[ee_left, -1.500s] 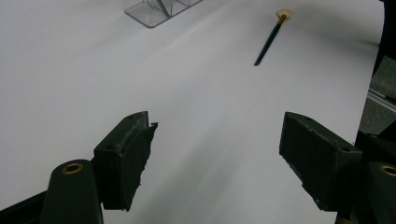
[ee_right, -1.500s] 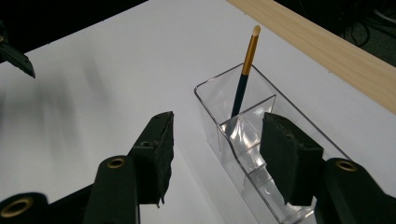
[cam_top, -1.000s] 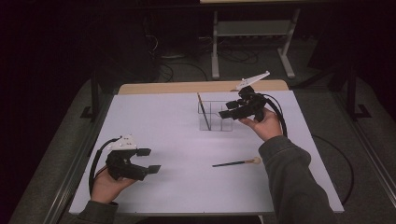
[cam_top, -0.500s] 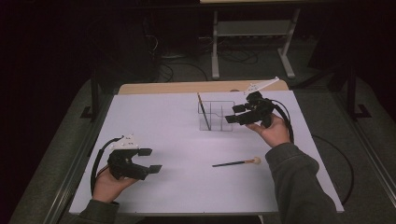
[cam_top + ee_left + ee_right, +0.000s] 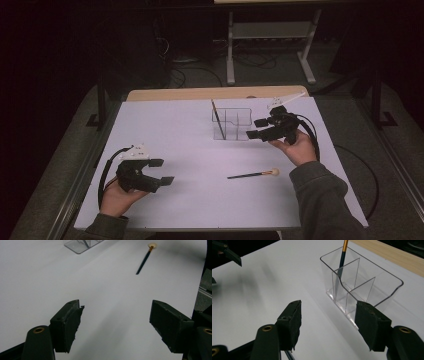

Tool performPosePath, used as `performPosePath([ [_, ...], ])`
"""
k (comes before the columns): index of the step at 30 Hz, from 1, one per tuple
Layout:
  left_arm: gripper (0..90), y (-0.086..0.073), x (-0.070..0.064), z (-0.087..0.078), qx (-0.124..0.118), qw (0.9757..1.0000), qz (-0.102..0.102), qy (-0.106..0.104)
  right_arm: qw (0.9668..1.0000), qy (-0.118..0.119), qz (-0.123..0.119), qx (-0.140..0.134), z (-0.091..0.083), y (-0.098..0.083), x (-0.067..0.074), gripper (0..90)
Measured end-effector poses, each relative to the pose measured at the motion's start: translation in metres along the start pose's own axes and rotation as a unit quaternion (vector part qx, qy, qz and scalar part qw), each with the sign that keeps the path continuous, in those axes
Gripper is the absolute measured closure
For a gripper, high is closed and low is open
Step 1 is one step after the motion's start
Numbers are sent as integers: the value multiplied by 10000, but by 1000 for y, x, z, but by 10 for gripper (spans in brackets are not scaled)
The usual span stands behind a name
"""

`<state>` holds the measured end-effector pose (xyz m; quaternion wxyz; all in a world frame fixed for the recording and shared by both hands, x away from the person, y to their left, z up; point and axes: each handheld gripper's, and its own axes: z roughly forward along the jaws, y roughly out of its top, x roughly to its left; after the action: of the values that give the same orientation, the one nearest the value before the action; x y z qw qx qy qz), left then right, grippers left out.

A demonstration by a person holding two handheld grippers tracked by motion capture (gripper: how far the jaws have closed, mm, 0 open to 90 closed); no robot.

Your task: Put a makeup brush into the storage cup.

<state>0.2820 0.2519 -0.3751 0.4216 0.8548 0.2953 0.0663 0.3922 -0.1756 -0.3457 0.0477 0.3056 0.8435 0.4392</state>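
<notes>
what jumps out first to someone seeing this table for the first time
The clear organizer stands toward the far edge of the white table, with one brush leaning upright in its left compartment. A second brush lies flat nearer the person. The right gripper sits beside the organizer with open, empty jaws; the left gripper rests open at the near left.

A white sheet [image 5: 190, 165] covers the pale wooden counter [image 5: 200, 93]; behind it, on the dark floor, stands a grey metal frame [image 5: 270, 37] beside loose black cables [image 5: 200, 70].

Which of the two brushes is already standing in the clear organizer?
The dark-handled brush leaning in the clear organizer, in its left compartment in the high view. The other brush lies flat on the white table.
</notes>
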Motion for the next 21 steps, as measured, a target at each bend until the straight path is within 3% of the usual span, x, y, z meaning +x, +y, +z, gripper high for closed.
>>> performPosePath([
  [10, 245, 2, -2, 3, 8, 10000, 41, -3, 10000, -24, -3, 39, -5, -11, 2, 366],
  [13, 247, 4, -2, 3, 47, 9999, 134, -10, 10000, -37, -38, 12, -7, -14, 5, 367],
  [21, 248, 13, -7, 13, 113, 9997, 195, -85, 9999, -85, -59, -12, -14, -24, 10, 355],
])
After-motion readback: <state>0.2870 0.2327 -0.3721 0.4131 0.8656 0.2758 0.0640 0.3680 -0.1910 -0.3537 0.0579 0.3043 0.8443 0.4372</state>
